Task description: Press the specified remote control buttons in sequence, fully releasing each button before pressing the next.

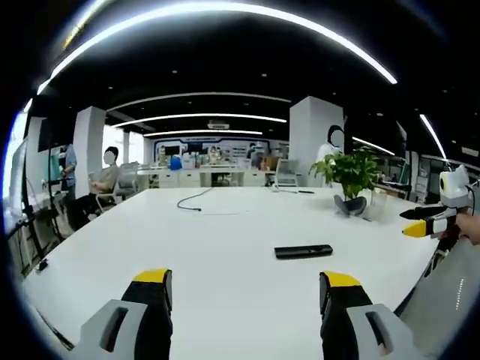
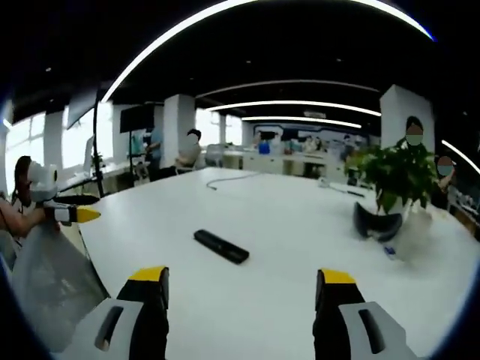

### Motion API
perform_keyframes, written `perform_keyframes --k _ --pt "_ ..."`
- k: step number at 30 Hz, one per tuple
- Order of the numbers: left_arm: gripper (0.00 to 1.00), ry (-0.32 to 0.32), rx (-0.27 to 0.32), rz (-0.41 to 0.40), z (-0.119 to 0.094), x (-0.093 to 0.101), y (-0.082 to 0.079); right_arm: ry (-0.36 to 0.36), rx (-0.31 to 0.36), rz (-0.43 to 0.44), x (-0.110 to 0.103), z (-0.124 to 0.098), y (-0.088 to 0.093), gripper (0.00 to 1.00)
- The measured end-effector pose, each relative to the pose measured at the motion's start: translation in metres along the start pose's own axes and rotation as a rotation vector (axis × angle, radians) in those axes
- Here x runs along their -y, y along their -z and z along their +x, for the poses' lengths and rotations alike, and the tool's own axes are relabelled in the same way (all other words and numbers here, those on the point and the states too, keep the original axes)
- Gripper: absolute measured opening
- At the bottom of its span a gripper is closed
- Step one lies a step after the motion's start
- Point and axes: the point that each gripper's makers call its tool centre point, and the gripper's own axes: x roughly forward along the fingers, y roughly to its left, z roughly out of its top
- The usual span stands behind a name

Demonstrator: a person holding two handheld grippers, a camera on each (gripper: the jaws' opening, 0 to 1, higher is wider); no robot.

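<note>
Lying flat on the white table (image 1: 225, 247), the remote (image 1: 303, 251) is a slim dark bar, well ahead of both my grippers and touched by neither. From the right gripper view it sits out in front, angled across my line (image 2: 221, 246), with bare tabletop all round it.

I judge it light and stiff, a hard plastic shell that will skate on this smooth top if I push at a slant. Its buttons are too small to make out from here. So I would not lift it; I would pin one end by the long edges with one gripper and press straight down with a jaw tip of the other, then come fully off before the next press.

My left gripper (image 1: 246, 289) is released, jaws spread wide, nothing between them. My right gripper (image 2: 241, 285) is likewise released and holds nothing.

Farther out, a potted plant (image 1: 351, 172) stands near the table's far right, with a dark object at its foot that I cannot identify. A cable (image 1: 196, 199) trails across the far end. People sit beyond the table's edge.
</note>
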Motion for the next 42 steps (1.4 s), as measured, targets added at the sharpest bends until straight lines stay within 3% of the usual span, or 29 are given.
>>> perform_keyframes --k 12,23,33,37,42 --pt "0.83 0.011 -0.02 0.002 0.004 0.005 0.001 -0.003 0.0 -0.001 0.001 0.001 0.001 0.78" --pt "0.84 0.018 -0.04 0.03 0.005 0.009 0.002 0.055 -0.05 -0.03 0.012 0.001 0.009 0.79" --pt "0.83 0.035 -0.018 0.026 0.006 0.004 0.002 0.102 -0.012 -0.016 0.02 -0.003 0.003 0.75" --pt "0.83 0.067 -0.035 0.017 0.007 0.006 0.006 0.161 -0.036 -0.051 0.027 -0.005 0.004 0.76" --pt "0.86 0.182 -0.045 0.043 0.008 0.023 0.008 0.16 -0.073 -0.079 0.024 -0.002 0.009 0.77"
